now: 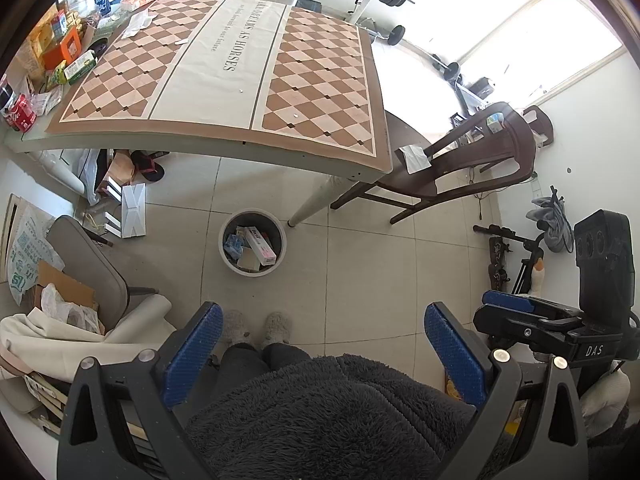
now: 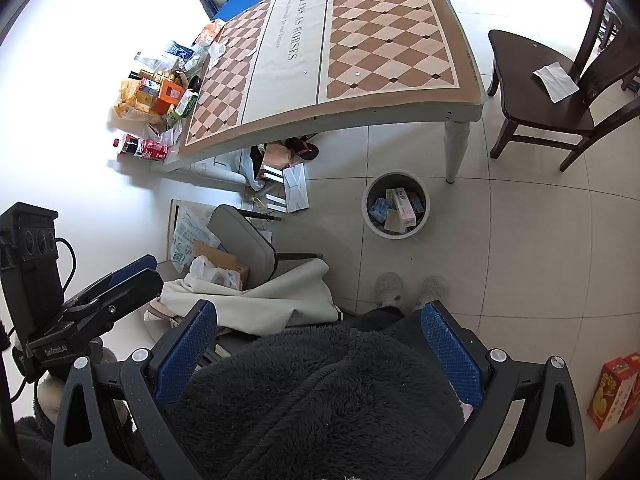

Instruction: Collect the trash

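A round white trash bin [image 1: 253,245] stands on the tiled floor by the table leg; it holds several boxes and wrappers, and also shows in the right wrist view [image 2: 396,205]. My left gripper [image 1: 323,340] is open and empty, held high over the person's lap. My right gripper [image 2: 320,330] is open and empty too, beside the left one. White scraps [image 1: 135,26] lie on the checkered table [image 1: 224,136]. A white paper [image 2: 556,75] lies on the dark wooden chair [image 2: 532,92].
Snack boxes, a cola bottle and cans [image 1: 18,110] crowd the table's left edge. A grey chair [image 1: 92,276] with cloth, bags and cardboard stands left. Bags and boxes [image 1: 128,208] lie under the table. Red snack boxes [image 2: 614,392] stand on the floor right.
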The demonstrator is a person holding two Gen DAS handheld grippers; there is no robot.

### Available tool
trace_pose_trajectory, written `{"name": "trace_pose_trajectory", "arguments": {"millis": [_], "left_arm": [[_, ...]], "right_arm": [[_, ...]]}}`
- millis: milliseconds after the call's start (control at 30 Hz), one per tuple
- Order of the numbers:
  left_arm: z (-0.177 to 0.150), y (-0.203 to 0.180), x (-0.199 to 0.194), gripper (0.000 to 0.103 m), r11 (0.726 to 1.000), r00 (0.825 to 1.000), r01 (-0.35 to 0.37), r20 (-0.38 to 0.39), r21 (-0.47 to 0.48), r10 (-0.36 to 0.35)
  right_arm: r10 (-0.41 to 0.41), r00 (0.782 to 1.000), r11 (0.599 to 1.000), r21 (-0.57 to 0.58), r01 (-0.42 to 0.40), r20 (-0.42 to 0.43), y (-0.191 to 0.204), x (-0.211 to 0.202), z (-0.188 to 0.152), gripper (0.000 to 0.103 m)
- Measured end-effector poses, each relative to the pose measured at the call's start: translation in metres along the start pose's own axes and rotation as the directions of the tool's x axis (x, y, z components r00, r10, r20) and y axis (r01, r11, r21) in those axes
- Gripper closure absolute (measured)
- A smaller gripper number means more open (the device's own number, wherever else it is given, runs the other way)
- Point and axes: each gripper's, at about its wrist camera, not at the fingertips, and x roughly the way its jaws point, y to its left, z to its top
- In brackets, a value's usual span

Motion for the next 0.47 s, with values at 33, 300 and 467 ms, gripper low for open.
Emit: {"name": "trace_pose_trajectory", "arguments": {"millis": [33, 300, 467], "left_arm": [[0.0002, 0.0001, 0.0003, 0.0, 1.0, 1.0, 0.0, 0.0, 0.0, 0.0], [0.0002, -0.0004, 0.0002, 0.0, 1.0, 1.0, 0.001, 0.0, 0.0, -0.001], [-0.0045, -0.0082, -0.0002, 0.0, 1.0, 1.0, 0.005, 0.002, 0.013, -0.005]], "right_arm": [[0.0, 1.0, 1.0, 0.0, 0.0, 0.0, 0.0002, 0.0005, -0.0006, 0.0], [0.0, 1.0, 1.0, 0.003, 0.0, 0.002, 0.0013, 0.0005, -0.0005, 0.0], [0.001, 1.0, 1.0, 0.006, -0.001, 0.002, 0.0022, 0.0004, -0.0005, 0.0]]}}
